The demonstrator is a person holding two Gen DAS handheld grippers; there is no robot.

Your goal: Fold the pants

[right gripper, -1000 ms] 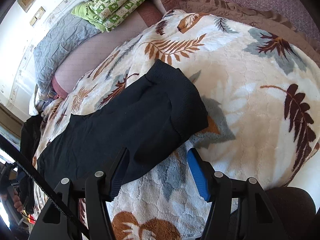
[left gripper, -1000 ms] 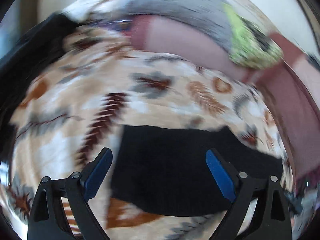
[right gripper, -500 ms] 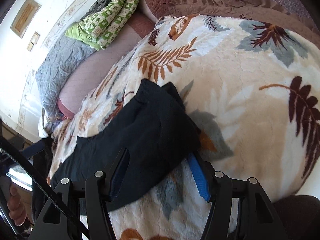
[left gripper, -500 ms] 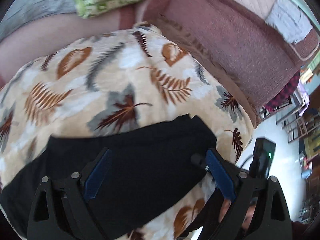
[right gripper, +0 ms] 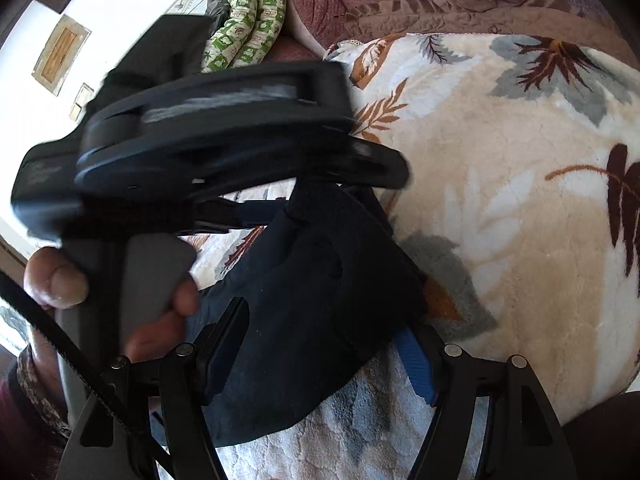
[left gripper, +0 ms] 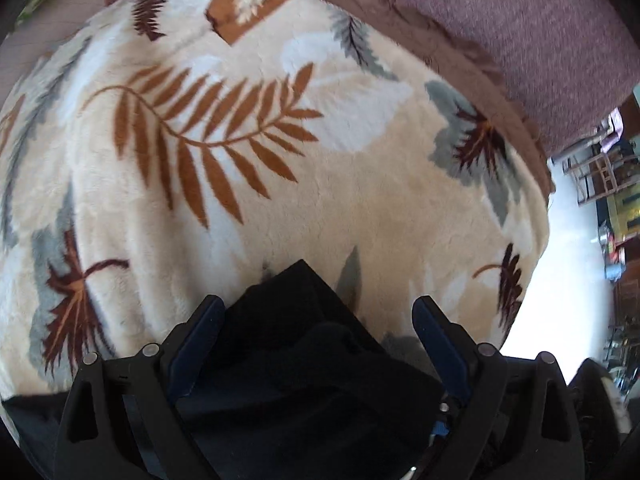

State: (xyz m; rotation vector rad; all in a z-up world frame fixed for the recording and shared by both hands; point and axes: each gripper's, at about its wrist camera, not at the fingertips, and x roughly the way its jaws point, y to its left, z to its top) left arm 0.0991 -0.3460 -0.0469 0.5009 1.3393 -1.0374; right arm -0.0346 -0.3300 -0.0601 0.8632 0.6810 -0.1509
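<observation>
right now the black pants (left gripper: 304, 360) lie on the leaf-print blanket (left gripper: 280, 160), with one end bunched up between the fingers of both tongs. in the left wrist view a pointed corner of the dark cloth pokes forward between the blue pads (left gripper: 438, 344) of the left gripper (left gripper: 316, 320), whose jaws stand wide apart with the cloth lying loose between them, touching the left pad and well short of the right one. in the right wrist view the right gripper (right gripper: 320, 340) also stands wide, its fingers on either side of the folded end of the pants (right gripper: 312, 300); the cloth covers much of the right blue pad (right gripper: 416, 364). the pants run long from that end back toward the lower left, and the far part is hidden behind the blurred body of the left gripper (right gripper: 208, 140) and the hand (right gripper: 80, 284) gripping its handle. behind the blanket sit a maroon sofa back (left gripper: 520, 32) and a green patterned cloth (right gripper: 248, 16). the lower edge of the left view cuts the pants off.
</observation>
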